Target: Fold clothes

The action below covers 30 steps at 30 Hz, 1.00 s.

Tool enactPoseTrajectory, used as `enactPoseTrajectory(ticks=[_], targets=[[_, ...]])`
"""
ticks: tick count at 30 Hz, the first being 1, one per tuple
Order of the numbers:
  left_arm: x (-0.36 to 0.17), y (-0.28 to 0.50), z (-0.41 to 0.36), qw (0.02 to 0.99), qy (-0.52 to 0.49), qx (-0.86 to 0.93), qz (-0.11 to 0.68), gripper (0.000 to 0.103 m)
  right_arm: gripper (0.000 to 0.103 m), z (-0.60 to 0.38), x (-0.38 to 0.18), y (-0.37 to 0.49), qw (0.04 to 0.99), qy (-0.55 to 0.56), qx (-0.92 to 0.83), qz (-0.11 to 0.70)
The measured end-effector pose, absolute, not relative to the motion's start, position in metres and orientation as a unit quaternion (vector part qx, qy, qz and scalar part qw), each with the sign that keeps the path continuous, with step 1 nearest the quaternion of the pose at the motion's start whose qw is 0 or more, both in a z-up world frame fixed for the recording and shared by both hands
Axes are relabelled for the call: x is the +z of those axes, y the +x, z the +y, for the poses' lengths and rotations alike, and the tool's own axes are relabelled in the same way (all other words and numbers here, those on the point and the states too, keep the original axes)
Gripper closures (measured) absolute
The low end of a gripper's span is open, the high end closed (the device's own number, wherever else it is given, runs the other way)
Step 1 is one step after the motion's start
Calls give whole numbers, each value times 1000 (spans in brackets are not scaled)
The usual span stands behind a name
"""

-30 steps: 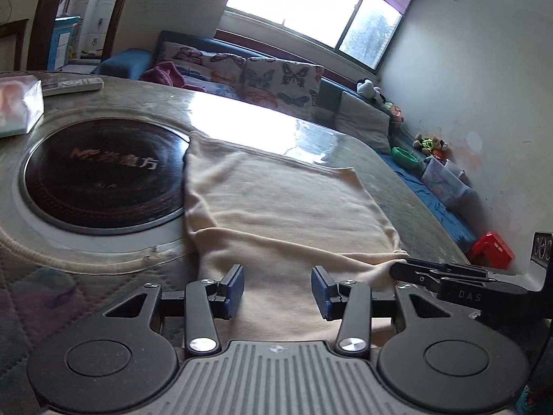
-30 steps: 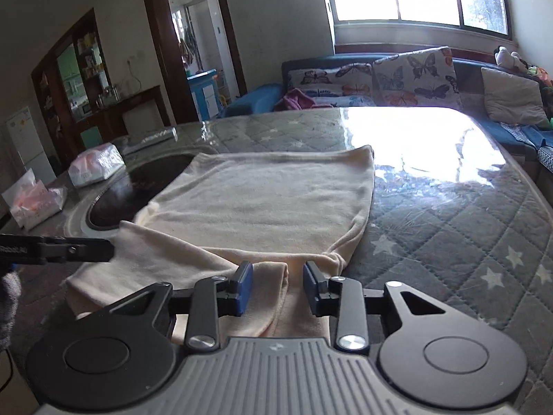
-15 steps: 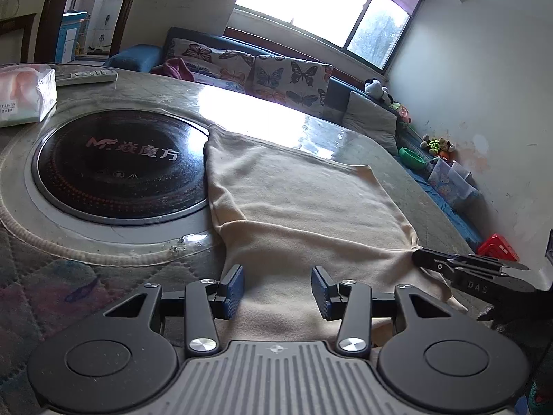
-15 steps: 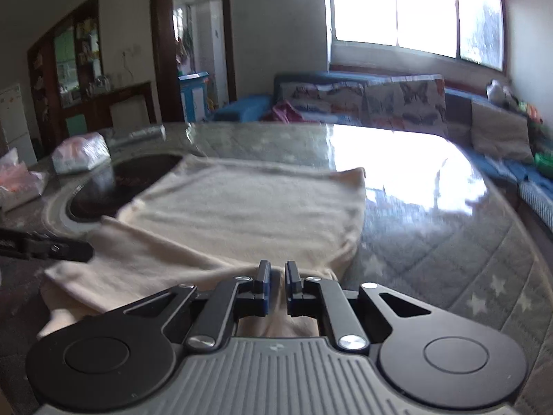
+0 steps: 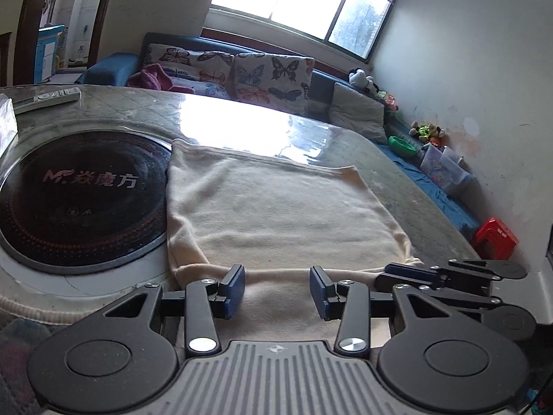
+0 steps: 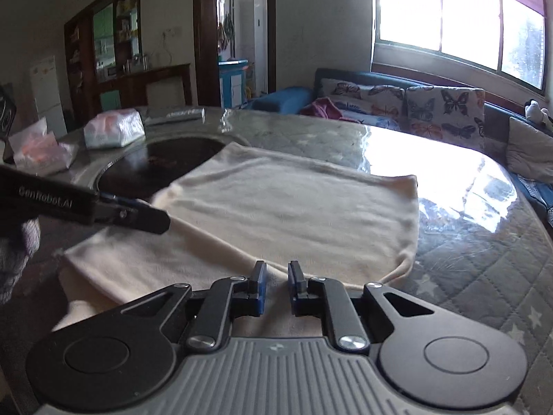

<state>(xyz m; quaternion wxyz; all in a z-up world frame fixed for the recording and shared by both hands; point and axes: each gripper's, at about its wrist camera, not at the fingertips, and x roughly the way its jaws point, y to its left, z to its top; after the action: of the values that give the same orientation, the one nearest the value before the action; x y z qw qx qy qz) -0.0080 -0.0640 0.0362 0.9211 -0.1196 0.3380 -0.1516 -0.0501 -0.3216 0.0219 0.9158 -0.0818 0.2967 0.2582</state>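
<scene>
While cream garment [image 5: 276, 207] lies lengthwise ahead, left gripper [image 5: 277, 287] agape, right gripper [image 6: 276, 288] pinching its near fold.

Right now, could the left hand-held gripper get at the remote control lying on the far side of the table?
Probably yes: the left hand-held gripper is open, and only flat cream cloth and the dark round hob lie before the remote control.

A cream, fuzzy garment [image 5: 276, 214] lies spread flat across the middle of both frames on the quilted surface [image 6: 484, 263]. Its near portion is doubled over, forming a layered edge low in frame; its left edge overlaps the dark round cooktop [image 5: 79, 200].
</scene>
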Motion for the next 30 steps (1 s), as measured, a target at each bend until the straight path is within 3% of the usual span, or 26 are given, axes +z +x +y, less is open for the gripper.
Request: enactPoseTrajectory(ticks=[30], targets=[[33, -64, -75, 928, -51, -188, 318, 55, 83, -353, 31, -106, 920, -90, 245, 291]])
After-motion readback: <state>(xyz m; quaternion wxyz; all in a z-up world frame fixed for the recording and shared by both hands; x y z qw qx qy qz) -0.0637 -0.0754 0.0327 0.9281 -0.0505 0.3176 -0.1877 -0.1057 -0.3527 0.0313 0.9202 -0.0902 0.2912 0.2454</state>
